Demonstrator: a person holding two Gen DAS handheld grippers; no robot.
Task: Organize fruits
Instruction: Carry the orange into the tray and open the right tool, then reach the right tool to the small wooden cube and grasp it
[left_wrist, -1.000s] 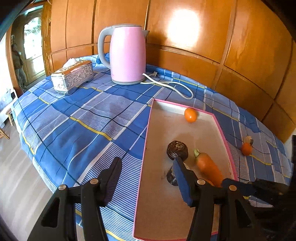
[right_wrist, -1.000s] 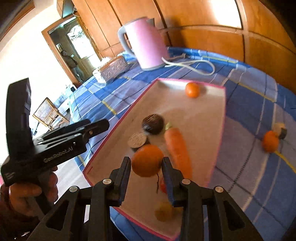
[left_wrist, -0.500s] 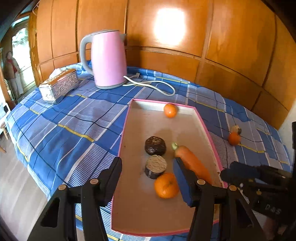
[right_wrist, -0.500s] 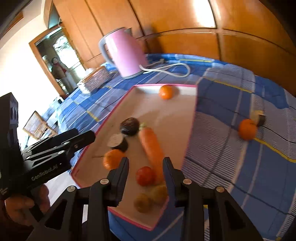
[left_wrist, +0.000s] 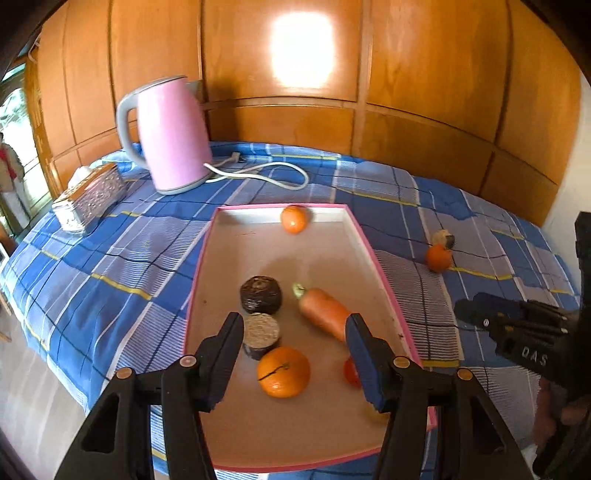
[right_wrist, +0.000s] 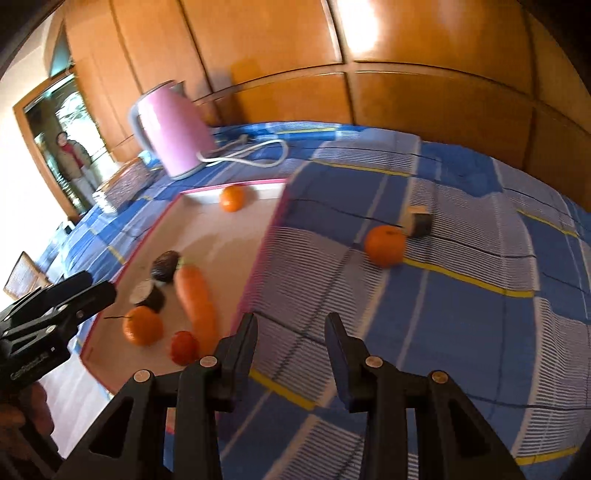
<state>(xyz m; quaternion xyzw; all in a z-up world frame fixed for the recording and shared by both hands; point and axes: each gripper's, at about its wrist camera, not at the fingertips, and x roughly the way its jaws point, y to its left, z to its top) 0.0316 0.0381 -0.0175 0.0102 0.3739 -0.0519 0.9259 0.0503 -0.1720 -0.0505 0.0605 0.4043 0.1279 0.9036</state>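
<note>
One tangerine (right_wrist: 385, 245) lies outside the tray on the blue checked cloth, touching a small dark-and-pale cut piece (right_wrist: 418, 220) just behind it. From the right gripper (right_wrist: 291, 345) it sits ahead and slightly to the right, well apart, with bare cloth between; being round, it offers no long axis to line up with. The right gripper is open and holds nothing. It is the nearer one: the left gripper (left_wrist: 293, 345), also open and empty, hangs over the near end of the pink-rimmed tray (left_wrist: 373, 254), above another tangerine (left_wrist: 283, 372), a carrot (left_wrist: 323, 314), two dark round pieces and a small red fruit. A third tangerine (left_wrist: 294, 219) rests against the tray's far wall. The desk also carries a pink kettle (left_wrist: 173, 134).
</note>
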